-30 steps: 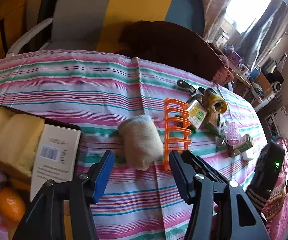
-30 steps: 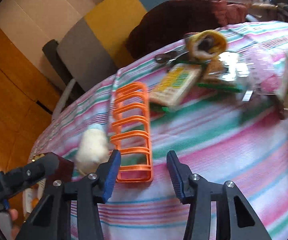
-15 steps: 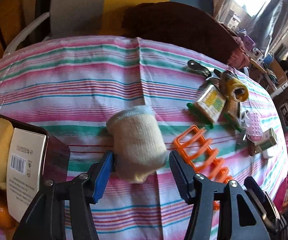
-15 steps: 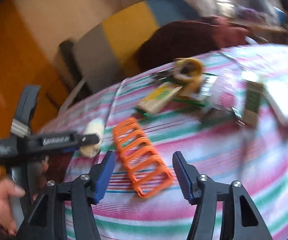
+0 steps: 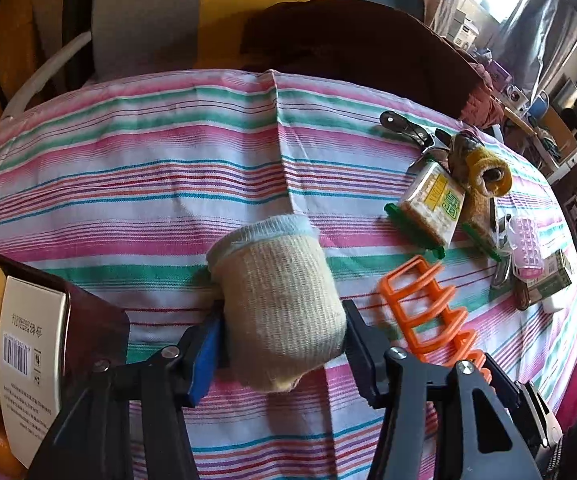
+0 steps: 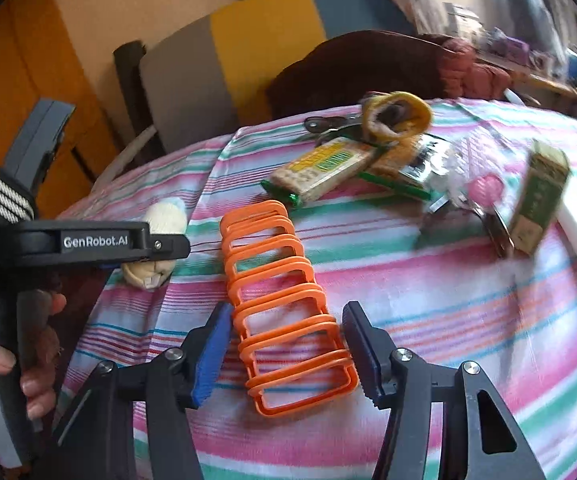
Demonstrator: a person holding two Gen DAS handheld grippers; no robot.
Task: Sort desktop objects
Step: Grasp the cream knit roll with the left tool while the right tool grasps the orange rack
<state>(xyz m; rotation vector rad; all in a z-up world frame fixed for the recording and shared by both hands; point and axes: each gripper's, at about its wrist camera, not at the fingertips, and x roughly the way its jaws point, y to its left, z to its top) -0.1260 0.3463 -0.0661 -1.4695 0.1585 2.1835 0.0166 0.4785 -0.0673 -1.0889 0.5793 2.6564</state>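
A beige rolled cloth lies on the striped tablecloth. My left gripper is open, with a finger on each side of the roll; whether the pads touch it I cannot tell. The roll also shows in the right wrist view, behind the left gripper's body. An orange plastic rack lies flat on the cloth. My right gripper is open and straddles the rack's near end. The rack shows in the left wrist view to the right of the roll.
A dark box at the left holds a white carton, yellow sponges and an orange. At the far right lie biscuit packs, a yellow roll, a pink item, a green box and scissors. A chair stands behind.
My left gripper has moved forward so the beige roll now sits between its fingers. My right gripper has moved up to the orange rack, whose near end is now between its fingers.
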